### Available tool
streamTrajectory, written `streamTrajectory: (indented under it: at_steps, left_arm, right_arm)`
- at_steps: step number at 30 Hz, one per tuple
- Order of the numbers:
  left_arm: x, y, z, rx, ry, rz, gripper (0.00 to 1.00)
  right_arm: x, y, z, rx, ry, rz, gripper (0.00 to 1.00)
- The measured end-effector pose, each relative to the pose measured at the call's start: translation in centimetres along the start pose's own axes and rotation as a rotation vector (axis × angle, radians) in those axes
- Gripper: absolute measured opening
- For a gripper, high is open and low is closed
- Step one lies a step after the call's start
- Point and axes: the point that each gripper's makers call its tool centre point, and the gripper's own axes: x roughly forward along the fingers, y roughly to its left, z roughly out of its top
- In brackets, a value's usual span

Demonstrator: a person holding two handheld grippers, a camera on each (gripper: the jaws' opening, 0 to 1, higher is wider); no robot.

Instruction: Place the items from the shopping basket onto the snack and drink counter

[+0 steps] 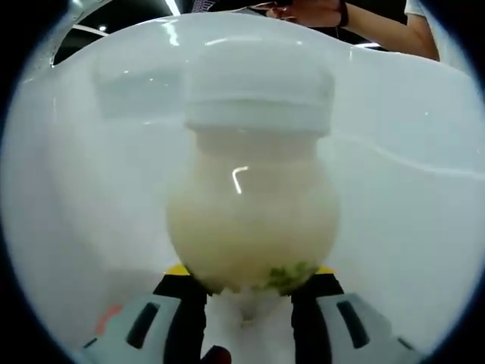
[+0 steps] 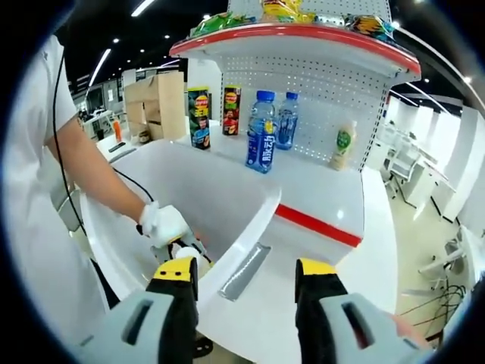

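Left gripper (image 1: 246, 303) pinches milky bottle (image 1: 250, 220) by its base; smooth, likely slippery; right gripper (image 2: 246, 292) spread, empty

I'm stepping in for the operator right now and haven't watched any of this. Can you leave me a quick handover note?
Left gripper: shut on a milky white bottle with a white cap, inside the white shopping basket.
Right gripper: open, holding nothing, jaws astride the basket's near rim.
Counter: already carries two snack cans, two blue water bottles and a small pale bottle.
Left: lift the white bottle out and stand it on the counter. What else the basket holds cannot be told.
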Motion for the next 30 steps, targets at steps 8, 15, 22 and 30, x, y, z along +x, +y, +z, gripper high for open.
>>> streamTrajectory:
  at_steps: [8, 15, 22, 30]
  left_arm:
    - [-0.1, 0.1, 0.0, -0.025, 0.009, 0.005, 0.43]
    - [-0.5, -0.9, 0.6, 0.002, 0.029, -0.017, 0.43]
    - [-1.5, -1.4, 1.5, -0.028, 0.027, -0.017, 0.43]
    - [-2.2, -2.0, 2.7, 0.005, 0.012, -0.012, 0.43]
  right_arm:
    - [-0.2, 0.2, -0.2, 0.004, -0.001, -0.004, 0.50]
    - [0.0, 0.4, 0.0, 0.009, -0.019, -0.003, 0.50]
    - [0.1, 0.7, 0.2, 0.013, -0.034, -0.002, 0.50]
    - [0.3, 1.4, 0.0, 0.015, -0.036, 0.013, 0.50]
